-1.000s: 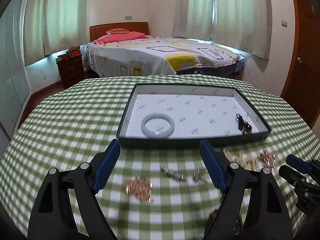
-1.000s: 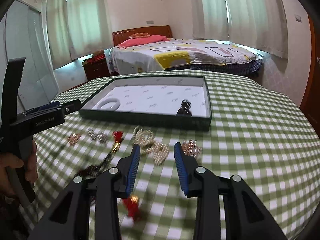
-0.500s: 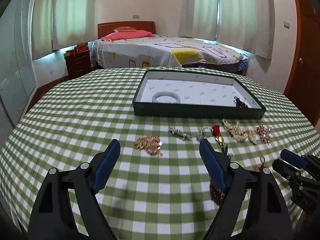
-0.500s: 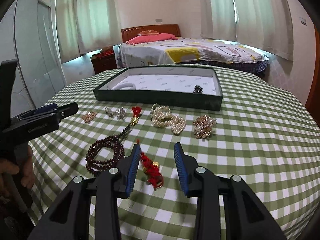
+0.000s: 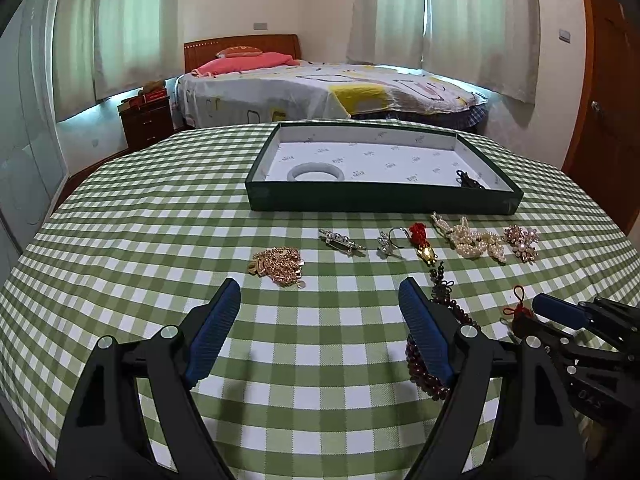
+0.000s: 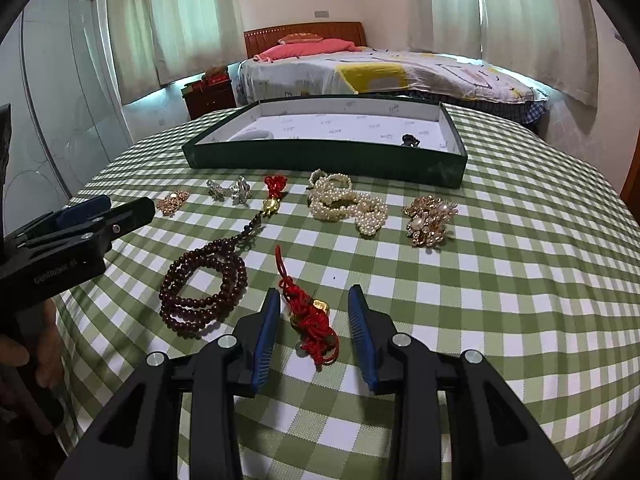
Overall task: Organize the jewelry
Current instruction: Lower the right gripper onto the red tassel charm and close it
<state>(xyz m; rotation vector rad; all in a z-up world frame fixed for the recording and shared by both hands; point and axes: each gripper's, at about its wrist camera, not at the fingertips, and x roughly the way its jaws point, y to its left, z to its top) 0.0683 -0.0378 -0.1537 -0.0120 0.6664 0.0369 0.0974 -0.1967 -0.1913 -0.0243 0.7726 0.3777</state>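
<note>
A dark green tray [image 5: 380, 202] [image 6: 320, 158] holds a pale bangle [image 5: 316, 171] and a small dark piece [image 5: 468, 180]. Loose jewelry lies in front of it: a gold chain pile [image 5: 278, 264], a silver brooch [image 5: 340, 240], a ring [image 5: 390, 242], a pearl strand [image 6: 346, 206], a gold flower brooch [image 6: 430, 220], dark red beads [image 6: 204, 284] and a red knot charm [image 6: 312, 316]. My right gripper [image 6: 314, 300] is open, its jaws either side of the red knot charm. My left gripper [image 5: 320, 292] is open and empty, just short of the gold chain pile.
The round table has a green checked cloth [image 5: 120, 240] that drops away at the edges. A bed [image 5: 320, 88], a nightstand [image 5: 148, 120] and curtained windows stand behind. The left gripper also shows at the left of the right wrist view [image 6: 104, 216].
Both grippers have drawn back from the tray toward the near table edge. The right gripper now straddles the red knot charm, which was below it a second ago.
</note>
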